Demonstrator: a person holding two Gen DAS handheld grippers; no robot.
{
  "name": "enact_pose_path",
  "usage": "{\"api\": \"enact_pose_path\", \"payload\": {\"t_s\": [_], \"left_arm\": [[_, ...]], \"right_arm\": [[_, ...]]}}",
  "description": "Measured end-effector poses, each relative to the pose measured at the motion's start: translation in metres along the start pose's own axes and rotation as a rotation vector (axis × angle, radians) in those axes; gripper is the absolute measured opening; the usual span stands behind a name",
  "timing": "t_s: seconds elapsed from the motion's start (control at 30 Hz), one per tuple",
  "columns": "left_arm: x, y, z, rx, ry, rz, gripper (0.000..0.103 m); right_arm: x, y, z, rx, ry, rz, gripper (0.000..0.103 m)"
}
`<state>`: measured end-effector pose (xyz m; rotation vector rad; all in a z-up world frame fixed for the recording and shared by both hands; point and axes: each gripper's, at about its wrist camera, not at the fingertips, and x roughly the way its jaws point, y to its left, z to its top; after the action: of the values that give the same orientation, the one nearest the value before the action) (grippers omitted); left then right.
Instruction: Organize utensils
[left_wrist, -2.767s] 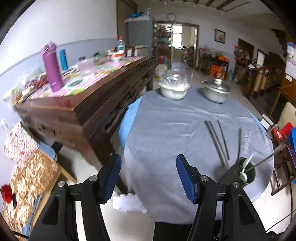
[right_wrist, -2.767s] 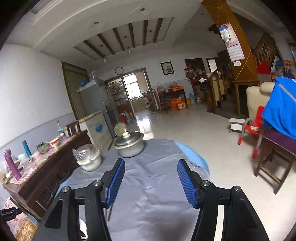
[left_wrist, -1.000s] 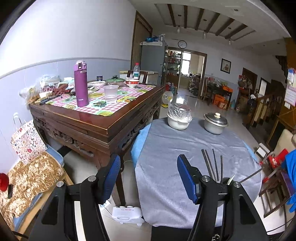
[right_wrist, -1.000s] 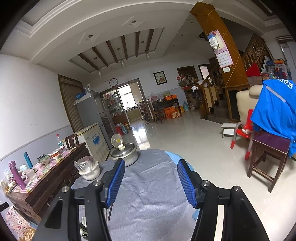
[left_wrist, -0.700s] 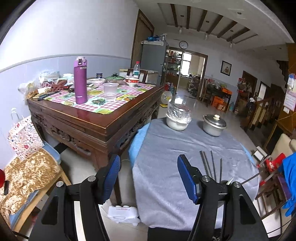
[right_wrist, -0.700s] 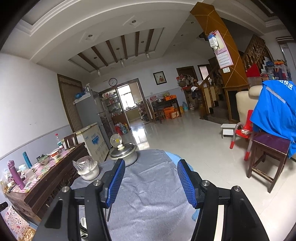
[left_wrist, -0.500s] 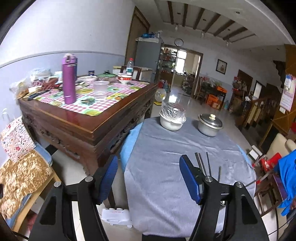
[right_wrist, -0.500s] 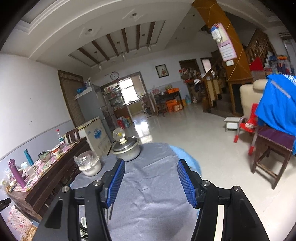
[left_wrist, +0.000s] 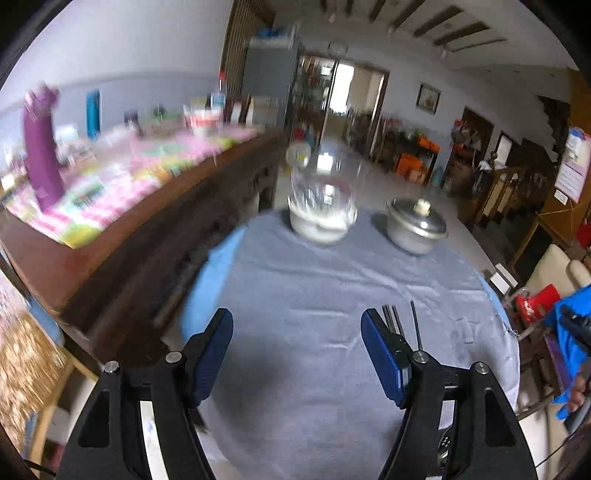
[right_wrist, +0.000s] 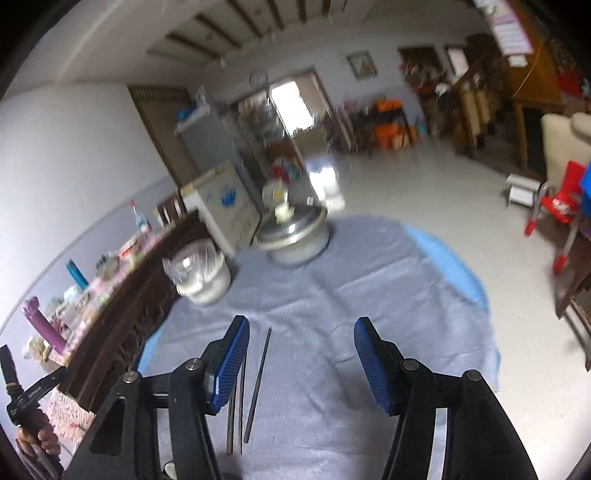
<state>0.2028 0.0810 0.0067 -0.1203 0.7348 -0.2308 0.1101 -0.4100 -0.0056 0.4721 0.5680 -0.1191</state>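
Observation:
Several dark chopsticks (right_wrist: 258, 384) lie on the grey tablecloth (right_wrist: 332, 295). In the right wrist view they run beside and under the left finger. My right gripper (right_wrist: 303, 365) hovers open above the cloth, nothing between its blue pads. In the left wrist view the chopsticks (left_wrist: 415, 325) show just past the right finger. My left gripper (left_wrist: 299, 354) is over the table's near edge, jaws opening, nothing between them. A dark holder (left_wrist: 443, 446) is mostly hidden behind that finger.
A white bowl under a plastic cover (left_wrist: 321, 218) and a lidded metal pot (left_wrist: 415, 230) stand at the far side of the table. A cluttered wooden sideboard (left_wrist: 147, 236) runs along the left. A red chair (right_wrist: 561, 206) stands on the floor to the right.
Both views have tipped down and swung over the table. The chopsticks have come into the right wrist view. The left jaws stand slightly wider.

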Motion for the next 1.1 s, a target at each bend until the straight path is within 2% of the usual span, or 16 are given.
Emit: {"api": "enact_pose_path", "payload": {"t_s": [0.07,0.13,0.2,0.27,0.4,0.5,0.53,0.57,0.63,0.87,1.1], "left_arm": [[0.021,-0.002,0.003,-0.026,0.036,-0.04,0.073],[0.05,-0.005,0.007,-0.062,0.102,-0.025,0.072],[0.073,-0.01,0.008,-0.078,0.144,-0.046,0.072],[0.098,-0.017,0.007,-0.088,0.205,-0.016,0.072],[0.141,-0.043,0.005,-0.048,0.288,0.0,0.072],[0.165,-0.064,0.004,-0.004,0.325,-0.021,0.072],[0.173,-0.071,0.004,0.011,0.335,-0.031,0.072],[0.18,-0.076,0.004,0.021,0.342,-0.038,0.072],[0.196,-0.087,0.002,0.043,0.369,-0.053,0.072],[0.237,-0.113,-0.002,0.085,0.426,-0.08,0.072],[0.258,-0.126,-0.011,0.126,0.443,-0.127,0.059]], "right_arm": [[0.034,0.007,0.002,-0.016,0.084,0.05,0.062],[0.067,0.017,0.003,-0.052,0.175,0.073,0.062],[0.102,0.027,0.001,-0.084,0.266,0.089,0.062],[0.133,0.035,0.0,-0.092,0.33,0.099,0.062],[0.196,0.056,-0.006,-0.128,0.472,0.088,0.062],[0.233,0.06,-0.012,-0.13,0.549,0.063,0.062],[0.244,0.061,-0.013,-0.123,0.57,0.068,0.061],[0.256,0.061,-0.014,-0.118,0.596,0.07,0.056],[0.277,0.063,-0.016,-0.118,0.625,0.054,0.049],[0.327,0.074,-0.022,-0.153,0.688,0.016,0.037],[0.359,0.074,-0.036,-0.187,0.726,-0.059,0.032]]}}
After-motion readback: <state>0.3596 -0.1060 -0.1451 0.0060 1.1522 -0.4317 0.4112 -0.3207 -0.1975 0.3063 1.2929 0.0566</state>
